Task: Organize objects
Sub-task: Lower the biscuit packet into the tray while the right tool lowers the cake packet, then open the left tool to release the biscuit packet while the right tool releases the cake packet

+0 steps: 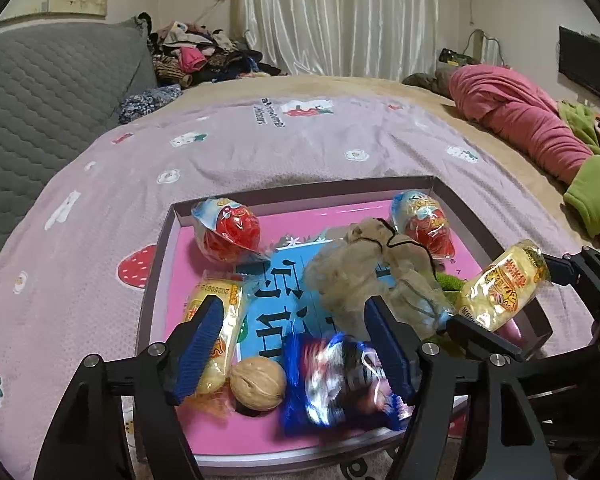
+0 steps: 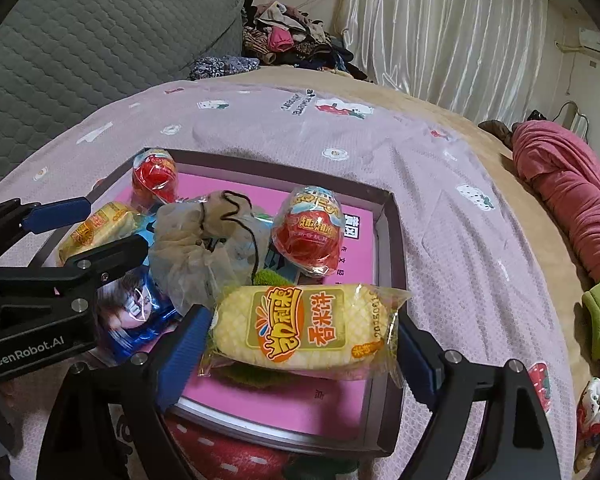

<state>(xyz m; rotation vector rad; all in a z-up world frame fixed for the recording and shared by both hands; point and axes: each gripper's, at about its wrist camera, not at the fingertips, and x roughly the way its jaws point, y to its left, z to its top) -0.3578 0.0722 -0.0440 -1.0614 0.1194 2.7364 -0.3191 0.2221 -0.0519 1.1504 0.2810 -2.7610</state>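
A shallow box (image 1: 156,264) with a pink floor lies on the bed. In it are two red egg-shaped toys (image 1: 228,232) (image 1: 424,224), a yellow snack pack (image 1: 216,336), a walnut (image 1: 258,384), a crumpled clear bag (image 1: 364,276) and a blue snack packet (image 1: 340,384). My left gripper (image 1: 296,344) is open above the blue packet, which looks blurred. My right gripper (image 2: 300,336) is shut on a second yellow snack pack (image 2: 304,328) and holds it above the box's near right part (image 2: 384,280). That pack also shows in the left wrist view (image 1: 500,284).
The box sits on a pink strawberry-print sheet (image 1: 260,148). A grey quilted headboard (image 1: 48,92) stands at the left, a clothes pile (image 1: 204,56) behind, and pink and green garments (image 1: 532,120) lie at the right. A floral scrunchie (image 2: 596,412) lies right of the box.
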